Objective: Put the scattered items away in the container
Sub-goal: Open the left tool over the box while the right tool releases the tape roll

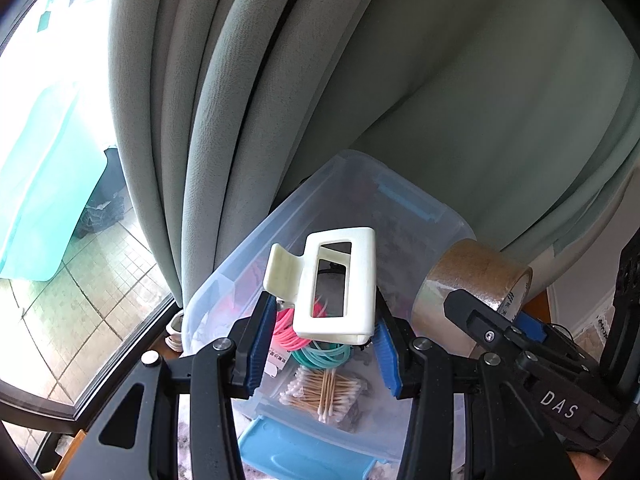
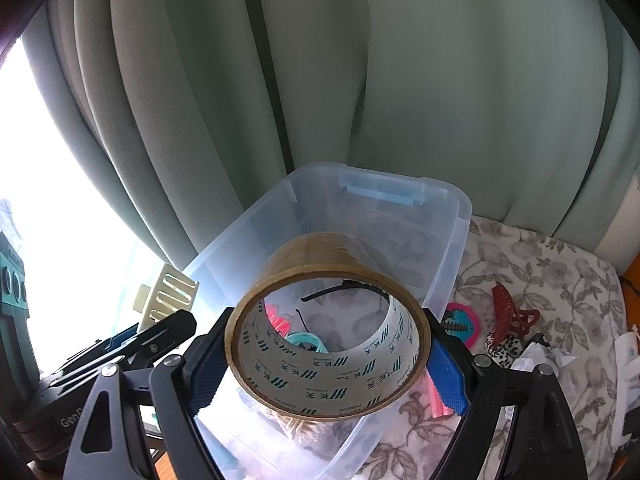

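Clear plastic storage bin (image 2: 448, 216) with pale blue latch handles sits on a grey floral cloth (image 2: 540, 264), grey-green curtain (image 2: 440, 80) right behind it.

Over the bin's open top, toward its near end: cream plastic claw hair clip (image 1: 336, 284), pinched at its base between the blue pads of the left gripper (image 1: 320, 344).

Just beside the clip, also above the bin: brown roll of packing tape (image 2: 328, 332), clamped across its width by the right gripper (image 2: 324, 368), jaws wide but pressing on both sides.

Inside the bin, on the floor: pink hair ties (image 1: 286, 330), teal hair ties (image 1: 324, 354), a packet of wooden cotton swabs (image 1: 324, 394).

Outside the bin, on the cloth to its right: dark red claw clip (image 2: 510, 312), round pink-and-teal compact (image 2: 460, 322), leopard-print fabric piece (image 2: 502, 350), crumpled white paper (image 2: 540, 356).
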Demonstrator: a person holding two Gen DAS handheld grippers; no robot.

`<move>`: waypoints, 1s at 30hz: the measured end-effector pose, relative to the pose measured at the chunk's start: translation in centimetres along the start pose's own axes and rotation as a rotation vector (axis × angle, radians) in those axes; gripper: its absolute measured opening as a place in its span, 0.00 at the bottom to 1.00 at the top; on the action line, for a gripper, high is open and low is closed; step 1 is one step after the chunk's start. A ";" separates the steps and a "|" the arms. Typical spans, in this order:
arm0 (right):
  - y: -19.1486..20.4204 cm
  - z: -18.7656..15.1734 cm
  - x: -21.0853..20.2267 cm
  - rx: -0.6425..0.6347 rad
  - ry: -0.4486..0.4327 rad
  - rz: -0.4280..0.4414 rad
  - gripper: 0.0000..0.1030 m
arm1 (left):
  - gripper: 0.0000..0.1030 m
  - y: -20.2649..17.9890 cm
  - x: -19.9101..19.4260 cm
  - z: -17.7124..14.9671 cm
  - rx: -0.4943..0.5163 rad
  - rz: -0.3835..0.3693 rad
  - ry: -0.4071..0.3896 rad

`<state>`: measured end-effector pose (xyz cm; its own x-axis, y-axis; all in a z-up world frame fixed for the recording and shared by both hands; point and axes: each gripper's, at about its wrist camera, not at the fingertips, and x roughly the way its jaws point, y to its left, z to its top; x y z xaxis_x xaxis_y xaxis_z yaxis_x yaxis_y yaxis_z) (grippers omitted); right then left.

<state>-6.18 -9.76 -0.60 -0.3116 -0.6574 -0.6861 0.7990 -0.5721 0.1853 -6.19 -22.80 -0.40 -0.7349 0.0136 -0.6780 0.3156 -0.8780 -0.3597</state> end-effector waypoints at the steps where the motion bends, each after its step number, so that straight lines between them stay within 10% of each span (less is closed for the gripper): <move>1: -0.1 0.0 0.1 0.001 0.000 -0.001 0.85 | 0.46 0.0 0.0 0.0 0.000 -0.001 0.001; 30: 0.6 -0.3 -0.4 0.007 0.001 -0.025 0.86 | 0.47 1.1 -0.8 -0.3 -0.013 0.007 0.020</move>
<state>-5.42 -9.73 -0.46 -0.3306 -0.6423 -0.6914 0.7872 -0.5918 0.1734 -5.07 -23.63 -0.44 -0.7203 0.0171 -0.6935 0.3287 -0.8719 -0.3630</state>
